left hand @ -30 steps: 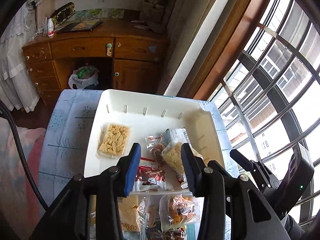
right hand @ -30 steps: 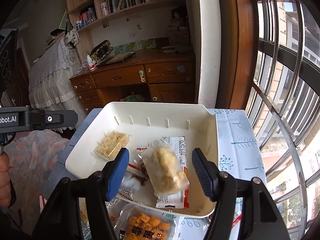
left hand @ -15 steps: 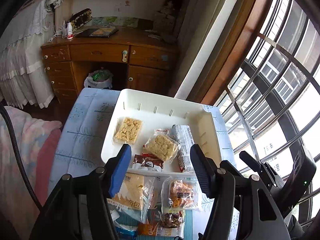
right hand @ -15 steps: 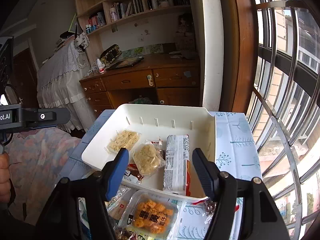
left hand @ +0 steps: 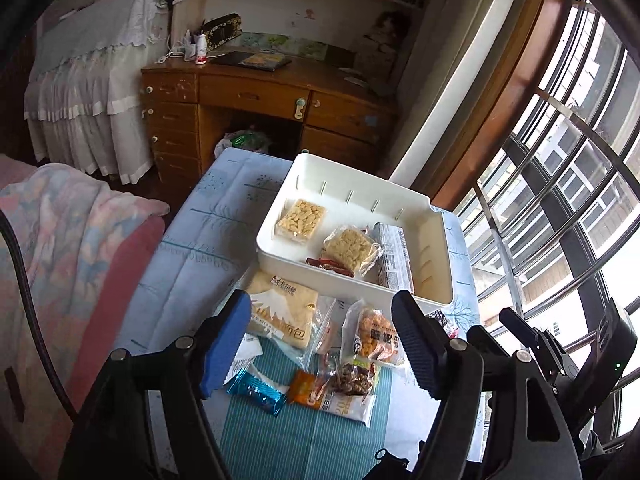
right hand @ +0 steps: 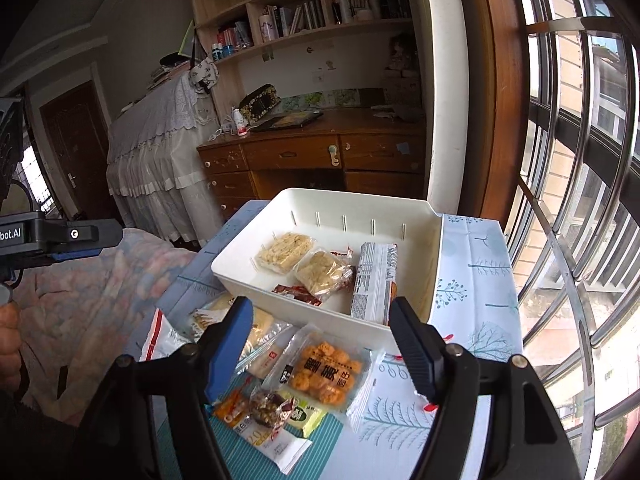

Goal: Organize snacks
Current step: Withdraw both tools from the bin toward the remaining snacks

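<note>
A white bin (left hand: 436,236) (right hand: 434,264) stands on the table and holds two clear packs of pale crackers (left hand: 301,219) (right hand: 325,272), a red packet (right hand: 297,294) and a long printed pack (left hand: 394,256) (right hand: 374,280). Loose snacks lie in front of it: a bread bag (left hand: 282,308), an orange-puff pack (left hand: 374,336) (right hand: 324,372), a blue wrapper (left hand: 256,390) and small packets (right hand: 272,408). My left gripper (left hand: 320,344) is open and empty above the loose snacks. My right gripper (right hand: 324,352) is open and empty above the orange-puff pack.
A light blue patterned cloth (left hand: 216,240) covers the table. A pink blanket (left hand: 60,248) lies at the left. A wooden desk (right hand: 312,160) stands behind the table. Windows with metal bars (right hand: 580,200) run along the right.
Both grippers have pulled back and up from the bin. The cracker pack that sat between the right gripper's fingers now lies in the bin. More loose snacks have come into view.
</note>
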